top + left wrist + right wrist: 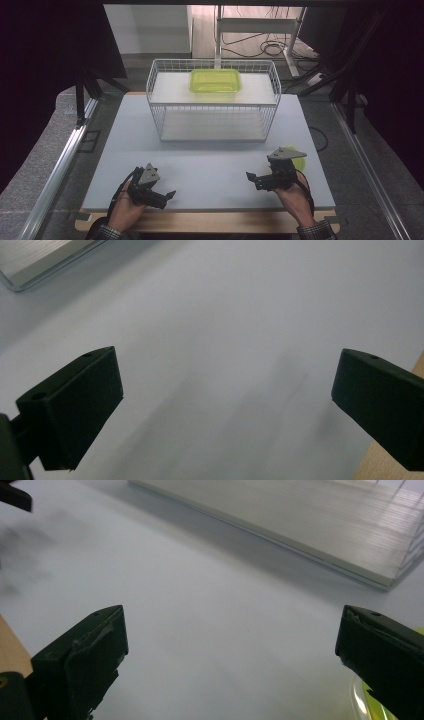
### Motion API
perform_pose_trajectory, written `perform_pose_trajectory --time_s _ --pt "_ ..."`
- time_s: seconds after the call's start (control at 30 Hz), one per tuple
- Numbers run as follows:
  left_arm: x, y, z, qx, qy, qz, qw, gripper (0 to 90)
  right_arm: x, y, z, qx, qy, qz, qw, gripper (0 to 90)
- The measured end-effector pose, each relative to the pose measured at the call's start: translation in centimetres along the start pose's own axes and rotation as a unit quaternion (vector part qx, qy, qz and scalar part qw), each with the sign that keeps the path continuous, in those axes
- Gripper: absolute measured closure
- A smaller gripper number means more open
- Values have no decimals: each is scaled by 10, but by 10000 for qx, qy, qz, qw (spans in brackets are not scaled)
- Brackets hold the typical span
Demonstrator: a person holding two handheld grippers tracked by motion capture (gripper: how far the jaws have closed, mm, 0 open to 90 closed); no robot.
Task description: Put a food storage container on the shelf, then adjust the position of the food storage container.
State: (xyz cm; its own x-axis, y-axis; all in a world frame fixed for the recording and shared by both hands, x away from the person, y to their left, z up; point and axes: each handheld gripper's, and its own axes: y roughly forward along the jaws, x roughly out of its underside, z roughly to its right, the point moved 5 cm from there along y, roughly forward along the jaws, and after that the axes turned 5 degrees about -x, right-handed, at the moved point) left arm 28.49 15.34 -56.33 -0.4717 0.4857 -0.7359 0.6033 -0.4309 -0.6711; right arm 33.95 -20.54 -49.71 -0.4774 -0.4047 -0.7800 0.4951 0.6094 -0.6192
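We hold both grippers low over the near part of the pale grey table top (210, 170); the left gripper (162, 196) has its jaws spread wide with nothing between them, and the right gripper (256, 179) is likewise spread and empty. Just beside the right gripper, partly hidden behind it, lies a yellow-green translucent plastic lid (298, 161), flat on the table near its right edge; its rim also shows at the lower right of the right gripper view (367, 702). We judge it light, thin, somewhat flexible and smooth, so likely to slip; we would pinch it at the edge, since it lies flat and gives little else to grasp. Well apart, at the far side, stands a white wire basket (212, 102) with a white shelf; a matching yellow-green translucent plastic container (215, 80) sits on that shelf. The basket's wire rim rises around the container, so we would have to come in from above; the table between is bare.
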Motion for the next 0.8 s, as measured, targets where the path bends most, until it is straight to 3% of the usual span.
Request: perform_pose_trajectory --time_s 0.43,0.67,0.8 --pt "0 1 1 -29 56 -24 10000 0 19 9 0 78 -135 -209 9997 3" --pt "0 1 0 -33 49 -16 10000 0 17 6 5 215 55 -144 9997 0" --pt "0 1 0 -39 43 -12 10000 0 13 0 12 287 339 -38 9990 0"
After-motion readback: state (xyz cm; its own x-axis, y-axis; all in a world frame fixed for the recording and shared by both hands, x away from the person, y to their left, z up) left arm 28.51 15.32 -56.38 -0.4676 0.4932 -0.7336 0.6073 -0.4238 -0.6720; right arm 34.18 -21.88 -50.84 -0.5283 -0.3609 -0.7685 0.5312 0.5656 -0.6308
